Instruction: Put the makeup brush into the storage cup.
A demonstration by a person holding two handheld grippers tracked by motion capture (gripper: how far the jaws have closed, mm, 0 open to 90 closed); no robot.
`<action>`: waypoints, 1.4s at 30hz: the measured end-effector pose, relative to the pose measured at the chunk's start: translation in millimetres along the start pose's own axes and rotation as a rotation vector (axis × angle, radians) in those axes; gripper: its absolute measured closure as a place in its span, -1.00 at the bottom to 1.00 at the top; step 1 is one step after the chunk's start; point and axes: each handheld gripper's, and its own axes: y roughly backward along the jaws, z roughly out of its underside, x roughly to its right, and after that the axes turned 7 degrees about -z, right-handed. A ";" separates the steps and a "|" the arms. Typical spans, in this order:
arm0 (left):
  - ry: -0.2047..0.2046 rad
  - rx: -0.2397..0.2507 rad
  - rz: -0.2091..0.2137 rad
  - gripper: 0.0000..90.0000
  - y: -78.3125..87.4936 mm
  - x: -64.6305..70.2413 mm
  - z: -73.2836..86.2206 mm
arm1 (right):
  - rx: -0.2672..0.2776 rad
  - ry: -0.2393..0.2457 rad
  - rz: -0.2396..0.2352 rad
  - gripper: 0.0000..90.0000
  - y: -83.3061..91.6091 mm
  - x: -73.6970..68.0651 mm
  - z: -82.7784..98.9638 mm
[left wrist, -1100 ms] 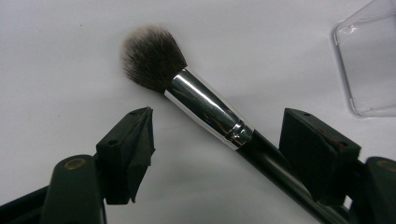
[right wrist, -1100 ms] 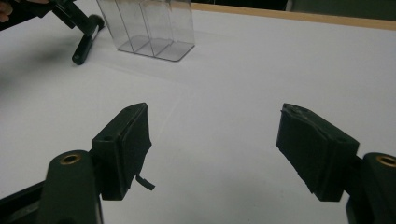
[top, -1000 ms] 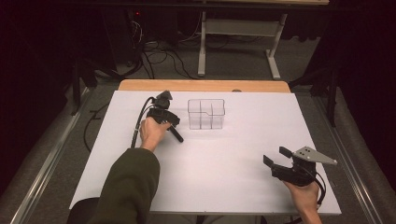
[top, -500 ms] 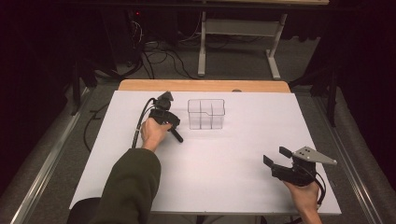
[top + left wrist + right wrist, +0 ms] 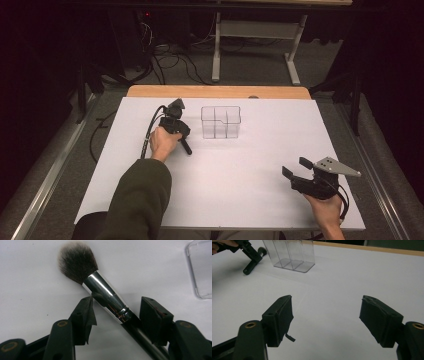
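My left tongs (image 5: 115, 312) have just been closing around a makeup brush (image 5: 100, 292) that lies flat on the white tabletop (image 5: 260, 165). The brush runs slantwise between the jaws: one pad touches the shiny metal ferrule, while the other stands just beside the black handle, whether touching it I cannot tell. The dark bristle tuft reaches out past my left fingertips, and the handle passes back under the tongs' body. A clear plastic organizer (image 5: 221, 121) with upright compartments stands near my left tongs, off to their right side. My right tongs (image 5: 327, 320) hover low above the bare tabletop, spread wide with nothing between them, well apart from the brush and the organizer.
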 end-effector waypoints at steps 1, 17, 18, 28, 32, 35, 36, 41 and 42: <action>-0.006 0.000 -0.002 0.04 -0.6 -0.4 0.5 | 0.002 -0.002 0.002 -0.37 0.3 0.0 -0.1; -0.040 0.017 0.043 0.51 0.3 -16.3 7.1 | -0.005 0.005 0.001 -0.36 -0.5 -0.7 -0.1; -0.044 0.024 0.040 0.55 0.2 -16.8 8.0 | -0.005 0.005 0.001 -0.36 -0.5 -0.7 -0.1; -0.058 0.044 0.063 0.60 0.0 -20.8 10.3 | -0.006 0.006 0.002 -0.35 -0.5 -0.7 -0.1; -0.059 0.053 0.089 0.61 -0.2 -24.9 10.3 | -0.007 0.008 0.002 -0.35 -0.6 -1.0 -0.1; -0.046 0.064 0.097 0.61 1.3 -27.4 10.4 | -0.007 0.009 0.002 -0.35 -0.6 -0.8 0.0; -0.046 0.064 0.097 0.61 1.3 -27.4 10.4 | -0.007 0.007 0.001 -0.35 -0.6 -0.8 0.0; -0.048 0.094 0.109 0.61 9.7 -33.0 12.7 | -0.007 0.007 0.002 -0.35 -0.5 -0.9 0.1; -0.048 0.094 0.109 0.61 9.7 -33.0 12.7 | -0.007 0.007 0.002 -0.35 -0.5 -0.9 0.1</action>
